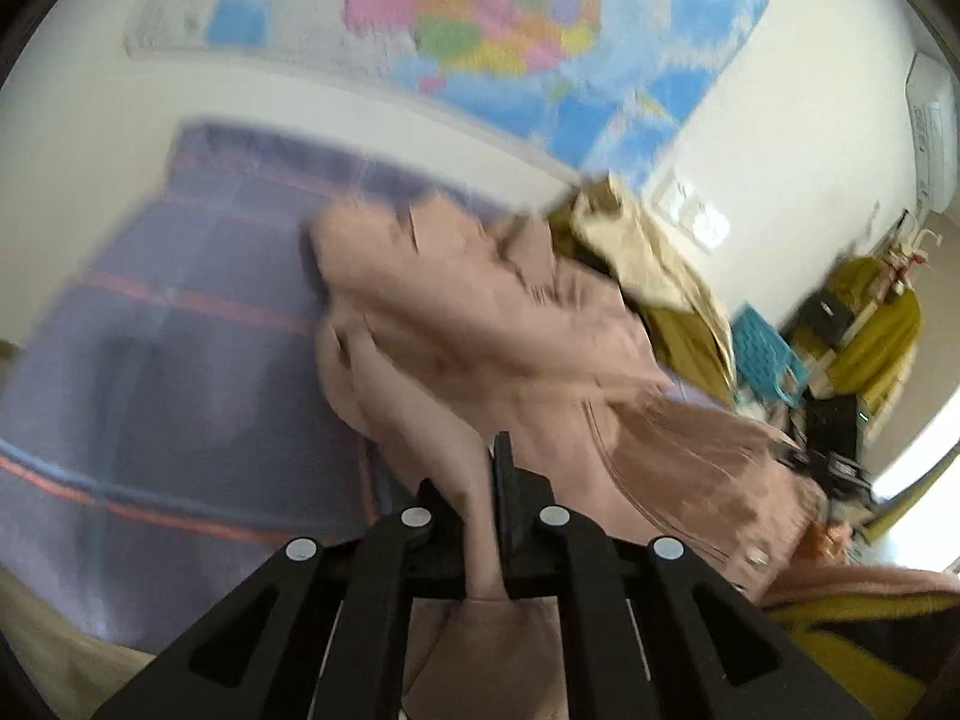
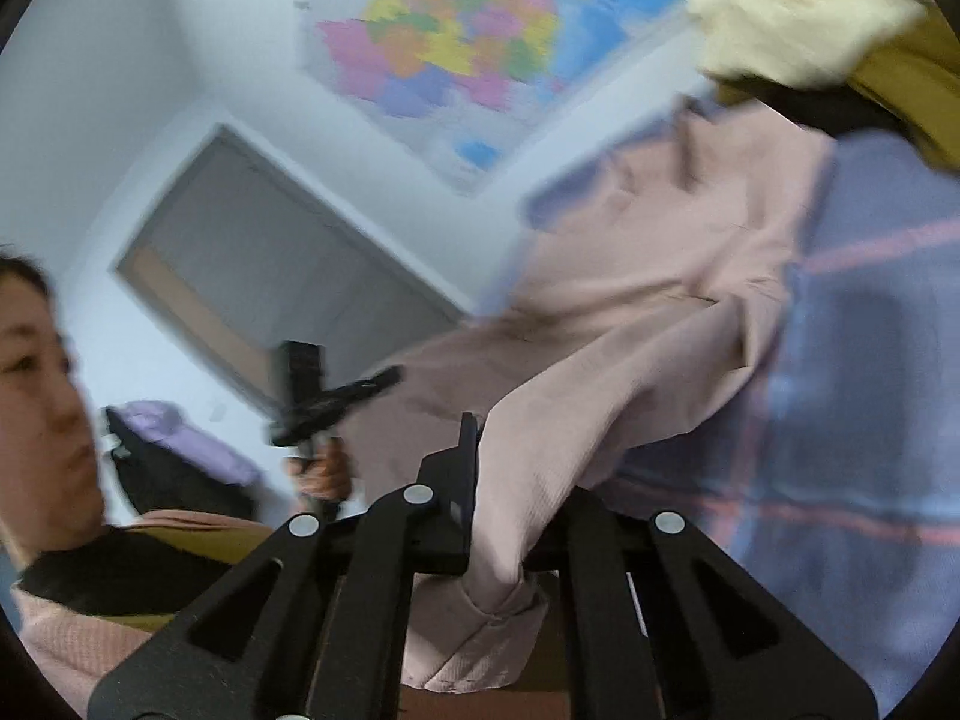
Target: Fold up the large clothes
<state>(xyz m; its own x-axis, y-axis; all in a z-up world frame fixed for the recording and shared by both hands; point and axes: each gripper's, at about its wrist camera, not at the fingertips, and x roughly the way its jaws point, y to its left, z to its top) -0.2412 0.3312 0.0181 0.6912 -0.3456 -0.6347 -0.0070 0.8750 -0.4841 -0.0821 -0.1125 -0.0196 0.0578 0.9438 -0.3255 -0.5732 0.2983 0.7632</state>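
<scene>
In the left wrist view, the left gripper (image 1: 487, 480) is clamped tight on a fold of the pink garment (image 1: 480, 324), a soft matte knit that bunches into thick rounded ridges between its flat black fingers and hangs down past them in a ribbed hem. Ahead of the gripper the rest of the garment rises in a crumpled, blurred heap. Beneath and to the left of it spreads a lavender blanket (image 1: 180, 300) with thin orange-red stripes crossing in a wide plaid. Beyond the garment and to the right lies a cream cloth (image 1: 636, 240) over mustard-yellow fabric, with a turquoise slotted basket (image 1: 762, 354) further right. A glossy, many-coloured wall map (image 1: 510, 18) hangs on the pale wall above. In the right wrist view, the right gripper (image 2: 480, 480) is likewise pinched shut on the same pink garment (image 2: 630, 312), gripping a cuffed, fine-waffled end that drapes over its right finger and droops below. From the gripper the cloth stretches up and away in a long taut fold. To the right lies the striped lavender blanket (image 2: 870, 360). Left of the gripper, the person's hand (image 2: 321, 474) holds the black left gripper (image 2: 393, 377), its tip against the garment's far edge.
</scene>
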